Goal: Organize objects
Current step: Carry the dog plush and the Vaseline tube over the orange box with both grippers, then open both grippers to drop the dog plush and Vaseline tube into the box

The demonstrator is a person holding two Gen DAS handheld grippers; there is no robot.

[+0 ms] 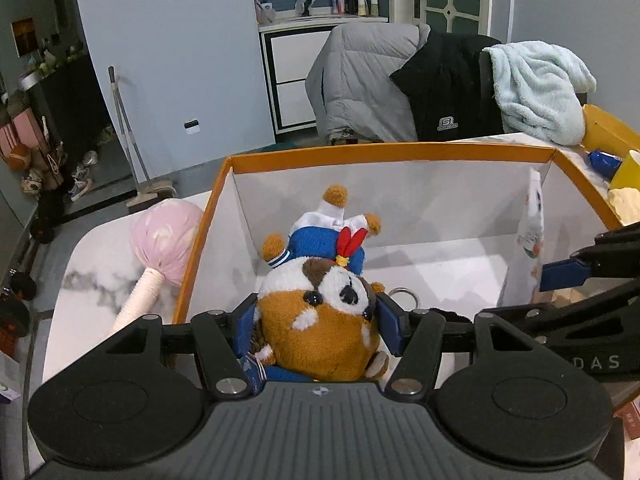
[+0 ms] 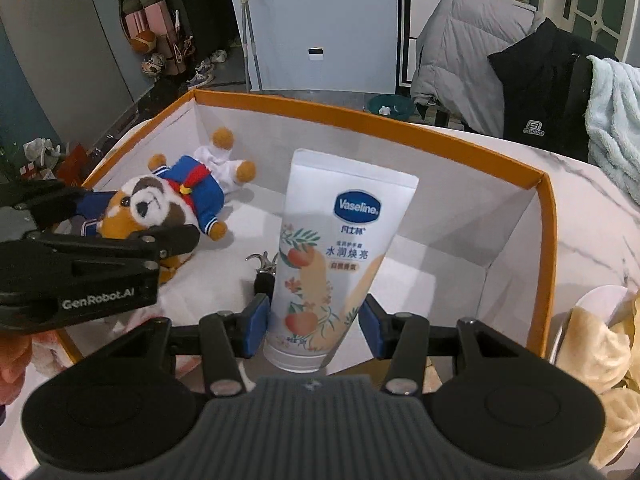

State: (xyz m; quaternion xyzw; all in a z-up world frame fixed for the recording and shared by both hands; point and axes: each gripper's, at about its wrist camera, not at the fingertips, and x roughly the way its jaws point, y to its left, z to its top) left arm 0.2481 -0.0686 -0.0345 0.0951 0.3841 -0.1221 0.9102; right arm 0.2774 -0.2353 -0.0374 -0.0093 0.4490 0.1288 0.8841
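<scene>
A brown and white plush dog (image 1: 320,320) in a blue sailor suit hangs head-first between the blue pads of my left gripper (image 1: 320,322), which is shut on its head. It is low inside a white box with an orange rim (image 1: 384,150). My right gripper (image 2: 314,320) is shut on a white Vaseline hand cream tube (image 2: 336,248), held cap-down over the box (image 2: 360,114) near its front right. The right wrist view shows the left gripper (image 2: 140,216) with the plush dog (image 2: 160,200) at the left. In the left wrist view the tube (image 1: 534,220) appears edge-on in the right gripper (image 1: 532,292).
A metal key ring with a clasp (image 2: 262,260) lies on the box floor. A pink round-headed mallet (image 1: 168,236) lies on the marble table left of the box. A yellow cup (image 1: 628,172) and cream cloth (image 2: 592,344) sit to the right. Chairs draped with jackets stand behind.
</scene>
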